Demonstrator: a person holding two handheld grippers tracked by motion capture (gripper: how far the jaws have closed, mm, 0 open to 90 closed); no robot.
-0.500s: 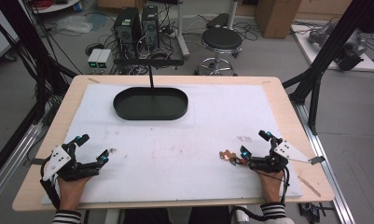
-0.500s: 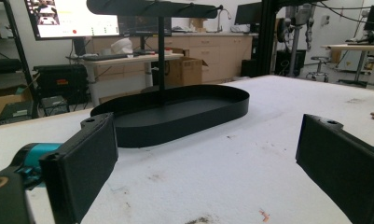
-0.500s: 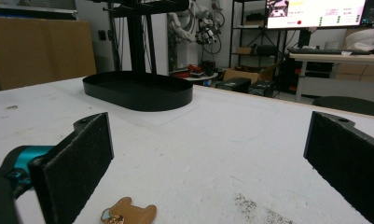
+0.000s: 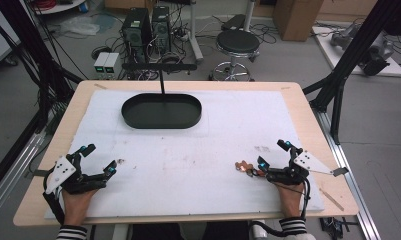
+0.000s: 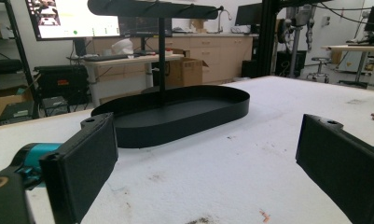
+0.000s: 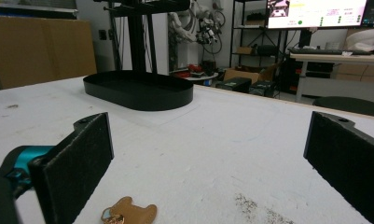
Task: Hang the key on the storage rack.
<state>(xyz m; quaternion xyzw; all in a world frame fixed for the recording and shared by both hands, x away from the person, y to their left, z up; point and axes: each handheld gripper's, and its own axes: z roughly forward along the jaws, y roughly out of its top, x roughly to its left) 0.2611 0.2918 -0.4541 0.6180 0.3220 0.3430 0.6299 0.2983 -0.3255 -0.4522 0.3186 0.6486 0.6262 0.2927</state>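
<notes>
Fingers of both grippers spread wide and empty, left gripper (image 4: 97, 161), right gripper (image 4: 273, 155), hands low on the table (image 4: 198, 165), what looks like a small brown leather tag (image 6: 128, 212) just beside the right fingers.

Both forearms enter from the near edge of the table (image 4: 308, 115); left gripper (image 4: 98, 161) rests at its near-left corner, jaws spread wide, nothing between them; right gripper (image 4: 274, 154) rests at the near-right corner, jaws equally wide; both hands grip from behind.
</notes>
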